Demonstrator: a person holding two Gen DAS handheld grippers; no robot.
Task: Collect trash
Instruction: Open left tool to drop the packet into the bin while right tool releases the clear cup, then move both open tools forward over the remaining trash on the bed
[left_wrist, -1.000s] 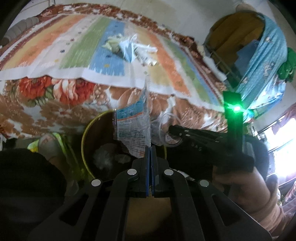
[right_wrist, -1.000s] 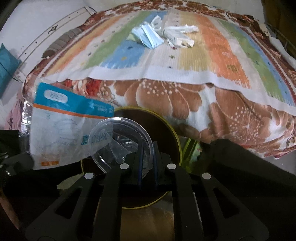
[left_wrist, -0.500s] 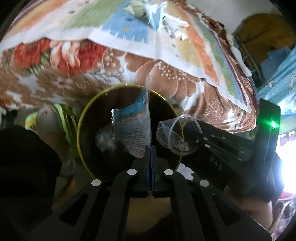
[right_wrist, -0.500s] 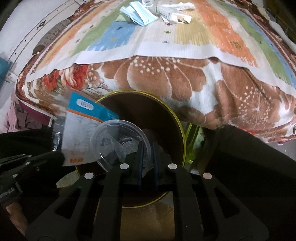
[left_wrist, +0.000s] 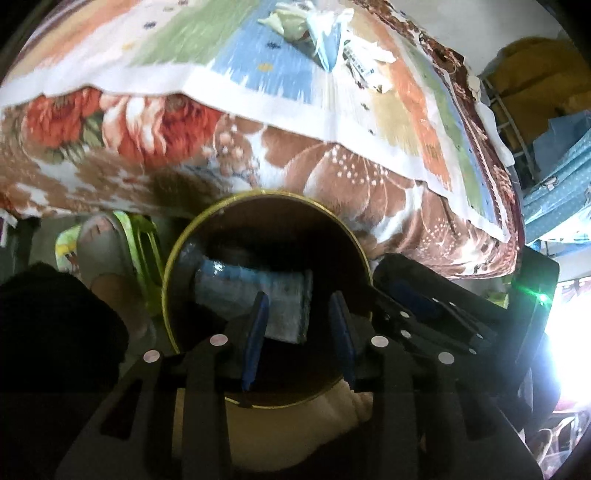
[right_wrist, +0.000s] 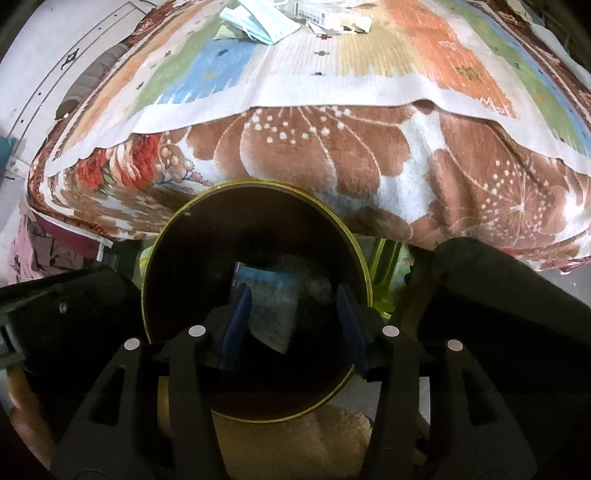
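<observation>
- L claw (left_wrist: 299, 314): jaws apart, have just been opening; nothing clamped. Wrapper (left_wrist: 255, 295) lies below them, down in the bin (left_wrist: 173, 258).
- R claw (right_wrist: 293, 314): jaws apart too, just opened; nothing betw. the pads. Wrapper (right_wrist: 269, 306) seen thru the gap, inside the bin (right_wrist: 155, 251), not touching the claw.
- Both claws point steeply down over the bin mouth; R claw body shows at right edge of the L view.
- Wrapper: flat, blue band at its far end. In the R view its long axis runs away from the claw, tilted slightly left; in the L view the blue end sits up-left of the jaws. Blurred, so print unreadable.
- Cup: can't make it out in the dark bin.
- Beyond the claws, past the bin: bed (right_wrist: 332, 155) w/ flower blanket and striped cloth (right_wrist: 369, 66).
- More trash far ahead on that cloth: mask (right_wrist: 258, 22) and paper scraps (right_wrist: 332, 18) just beside it.
- Foot in slipper (left_wrist: 99, 251) left of the L claw, near the bin.
</observation>
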